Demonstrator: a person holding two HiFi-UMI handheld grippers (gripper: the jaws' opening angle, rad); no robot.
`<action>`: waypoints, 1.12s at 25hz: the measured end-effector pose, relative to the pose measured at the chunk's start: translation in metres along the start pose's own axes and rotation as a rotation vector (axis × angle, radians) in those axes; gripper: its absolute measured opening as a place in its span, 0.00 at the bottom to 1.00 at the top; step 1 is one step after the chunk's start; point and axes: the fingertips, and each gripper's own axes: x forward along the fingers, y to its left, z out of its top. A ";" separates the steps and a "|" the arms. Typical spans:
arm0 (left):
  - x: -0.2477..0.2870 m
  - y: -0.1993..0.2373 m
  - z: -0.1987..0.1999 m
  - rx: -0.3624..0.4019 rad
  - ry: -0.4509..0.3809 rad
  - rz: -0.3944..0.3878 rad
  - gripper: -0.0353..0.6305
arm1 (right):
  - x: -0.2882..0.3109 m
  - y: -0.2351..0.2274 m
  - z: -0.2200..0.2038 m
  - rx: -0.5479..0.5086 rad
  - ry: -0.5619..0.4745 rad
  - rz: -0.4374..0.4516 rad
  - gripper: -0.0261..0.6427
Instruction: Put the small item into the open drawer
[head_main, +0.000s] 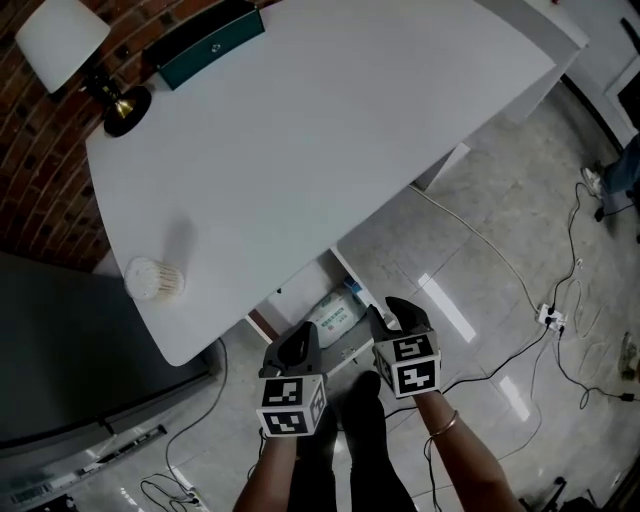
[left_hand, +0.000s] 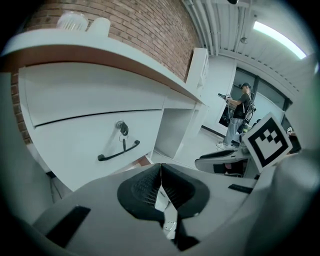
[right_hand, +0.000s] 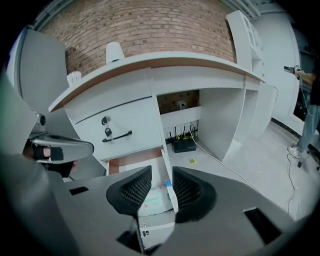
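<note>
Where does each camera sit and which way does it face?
Head view: on head, steeply down at white desk; left tool, right tool, forearms show.
Left gripper view: on left tool, facing closed white drawer front; jaws together.
Right gripper view: on right tool, facing open white drawer; jaws apart.
Shared: head and right gripper views show that drawer.

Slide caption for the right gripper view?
Right gripper, jaws apart, points at the open lower drawer holding a white packet, under a closed keyed drawer.

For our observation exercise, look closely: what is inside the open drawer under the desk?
A soft white packet with green-blue print lies in the open drawer. The right gripper covers parts of the drawer floor, so anything there cannot be seen.
</note>
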 end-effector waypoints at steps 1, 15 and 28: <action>-0.006 -0.004 0.005 0.006 -0.006 -0.003 0.09 | -0.012 0.000 0.008 0.011 -0.020 -0.001 0.25; -0.096 -0.045 0.085 0.086 -0.098 -0.044 0.09 | -0.169 0.019 0.100 0.126 -0.262 0.010 0.21; -0.173 -0.072 0.172 0.143 -0.203 -0.077 0.09 | -0.291 0.046 0.175 0.138 -0.432 0.004 0.18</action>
